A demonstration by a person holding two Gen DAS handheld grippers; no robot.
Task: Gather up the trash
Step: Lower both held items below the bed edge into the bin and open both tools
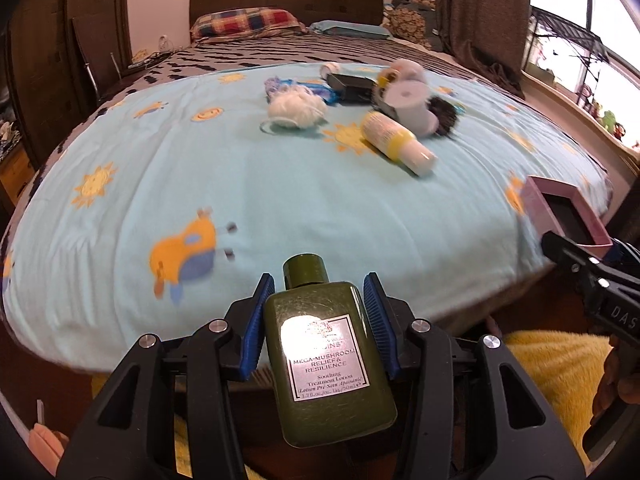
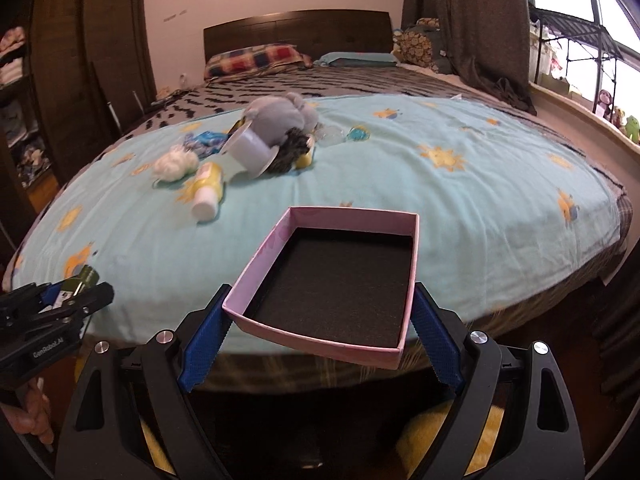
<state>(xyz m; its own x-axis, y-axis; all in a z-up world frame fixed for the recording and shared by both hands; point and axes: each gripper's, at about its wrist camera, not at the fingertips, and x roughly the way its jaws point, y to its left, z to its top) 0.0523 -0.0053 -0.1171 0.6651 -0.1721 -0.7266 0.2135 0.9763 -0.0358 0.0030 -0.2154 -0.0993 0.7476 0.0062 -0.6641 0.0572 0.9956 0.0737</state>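
Two handheld tools, each gripping an item, held level above the near edge of a bed.

The left tool (image 1: 320, 312) pinches a smooth, dark green plastic lotion bottle (image 1: 328, 360) between its ribbed blue pads, cap pointing forward over the bed (image 1: 280, 200). The right tool (image 2: 320, 336) clamps the sides of a shallow pink cardboard box (image 2: 256, 272) with a dark felt-like lining, open side up. Ahead of both, on the light blue sun-print blanket, lie a yellow bottle (image 2: 206, 188), a white fluffy puff (image 2: 176, 164) and a grey plush toy (image 2: 280, 120).
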